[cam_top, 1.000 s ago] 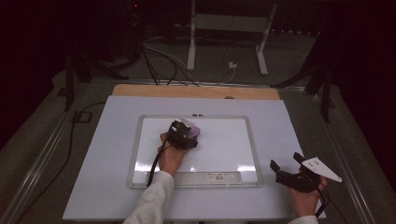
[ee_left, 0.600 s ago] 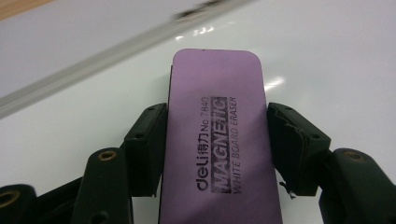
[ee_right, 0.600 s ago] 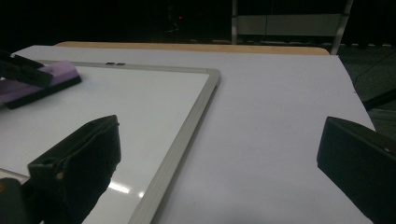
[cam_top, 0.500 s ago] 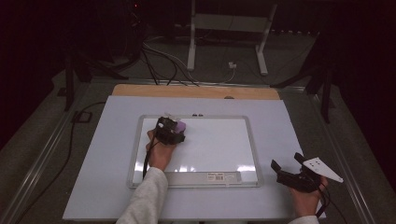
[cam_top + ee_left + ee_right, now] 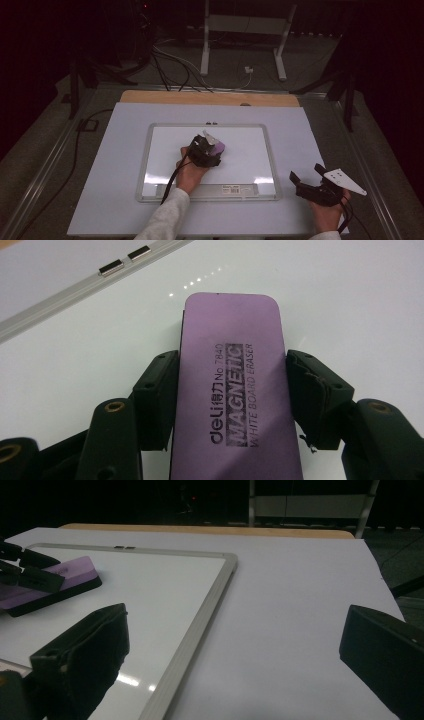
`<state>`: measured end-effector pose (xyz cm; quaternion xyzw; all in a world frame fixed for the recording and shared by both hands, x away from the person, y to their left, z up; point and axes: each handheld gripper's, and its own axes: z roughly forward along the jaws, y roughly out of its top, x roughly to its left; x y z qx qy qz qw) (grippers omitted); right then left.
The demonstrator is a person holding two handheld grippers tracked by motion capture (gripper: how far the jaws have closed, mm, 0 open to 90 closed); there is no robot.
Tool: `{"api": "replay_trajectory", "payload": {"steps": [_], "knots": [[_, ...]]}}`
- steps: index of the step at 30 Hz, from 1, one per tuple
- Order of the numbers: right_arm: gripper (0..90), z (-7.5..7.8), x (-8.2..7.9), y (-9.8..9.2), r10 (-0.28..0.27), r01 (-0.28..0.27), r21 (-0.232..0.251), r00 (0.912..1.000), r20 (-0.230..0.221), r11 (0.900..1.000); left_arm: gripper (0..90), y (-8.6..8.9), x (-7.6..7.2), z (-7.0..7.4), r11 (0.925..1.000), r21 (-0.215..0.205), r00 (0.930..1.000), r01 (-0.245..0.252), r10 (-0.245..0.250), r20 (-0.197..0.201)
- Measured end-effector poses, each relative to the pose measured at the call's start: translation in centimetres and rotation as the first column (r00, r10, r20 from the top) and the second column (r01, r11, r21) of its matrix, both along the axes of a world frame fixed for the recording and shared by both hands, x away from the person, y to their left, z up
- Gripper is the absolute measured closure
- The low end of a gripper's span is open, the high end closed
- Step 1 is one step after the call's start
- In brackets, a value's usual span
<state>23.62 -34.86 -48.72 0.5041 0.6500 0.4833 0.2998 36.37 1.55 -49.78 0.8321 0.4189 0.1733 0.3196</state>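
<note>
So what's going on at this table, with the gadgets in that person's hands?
A person holds a two-jaw gripper in each hand. The left gripper is clamped on a purple rectangular magnetic whiteboard eraser, which lies flat on the white metal-framed whiteboard set on the pale table cover, as if for wiping. The board looks clean around it. The right gripper hangs open over the cover, right of the board, holding nothing.
</note>
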Motion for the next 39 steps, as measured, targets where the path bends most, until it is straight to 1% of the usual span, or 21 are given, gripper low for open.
{"api": "replay_trajectory", "payload": {"steps": [1,2,3,5,7,9,10,15,18,27,30,36,39], "knots": [[0.0,0.0,0.0,0.0,0.0,0.0,-0.001,1.0,0.001,1.0,42.1,0.3,0.2,0.0,0.9998,0.003,0.9997,-0.022,0.022,0.005],[0.0,0.0,0.0,-0.1,-0.001,0.001,0.0,1.0,0.001,1.0,42.1,0.8,0.5,0.0,0.9985,0.015,0.9986,-0.052,0.052,0.008],[0.0,0.0,0.0,-0.1,-0.001,0.001,0.0,1.0,0.003,1.0,42.1,1.3,0.8,0.0,0.9955,0.022,0.9958,-0.092,0.092,0.007],[0.0,0.0,0.0,-0.1,-0.001,0.001,0.001,1.0,0.002,1.0,42.1,2.3,1.4,0.0,0.9861,0.036,0.9867,-0.162,0.161,0.016],[0.0,0.0,0.0,-0.1,-0.003,0.003,0.002,1.0,0.002,1.0,42.1,3.3,1.8,0.1,0.9745,0.045,0.9755,-0.22,0.219,0.023],[0.0,0.0,0.0,-0.1,-0.003,0.003,0.001,1.0,0.002,1.0,42.1,4.0,1.9,0.1,0.965,0.049,0.9661,-0.258,0.257,0.028],[0.0,0.0,0.0,-0.1,-0.003,0.003,0.001,1.0,0.002,1.0,42.1,4.3,1.9,0.1,0.9622,0.046,0.9631,-0.268,0.267,0.033],[0.0,0.0,0.0,-0.1,-0.003,0.003,0.001,1.0,0.002,1.0,42.1,5.4,1.7,0.3,0.9572,0.012,0.9568,-0.289,0.289,0.036],[0.0,0.0,0.0,-0.1,-0.003,0.003,0.0,1.0,0.0,1.0,42.1,5.7,1.6,0.5,0.9572,-0.005,0.9565,-0.289,0.289,0.038],[0.0,0.1,-0.1,-0.2,-0.007,0.007,0.003,1.0,0.004,1.0,42.1,6.4,1.4,1.0,0.9564,-0.024,0.9554,-0.291,0.292,0.043],[0.0,0.0,0.0,-0.2,-0.007,0.007,0.004,1.0,0.002,1.0,42.1,6.7,1.4,1.2,0.953,-0.034,0.9521,-0.301,0.302,0.045],[0.0,0.1,0.0,-0.1,-0.006,0.006,0.001,1.0,0.003,1.0,42.1,7.5,1.4,1.4,0.9505,-0.049,0.95,-0.307,0.309,0.046],[0.0,0.0,-0.1,-0.2,-0.006,0.006,0.002,1.0,0.003,1.0,42.0,8.0,1.4,1.6,0.9479,-0.057,0.9476,-0.313,0.316,0.045]]}}
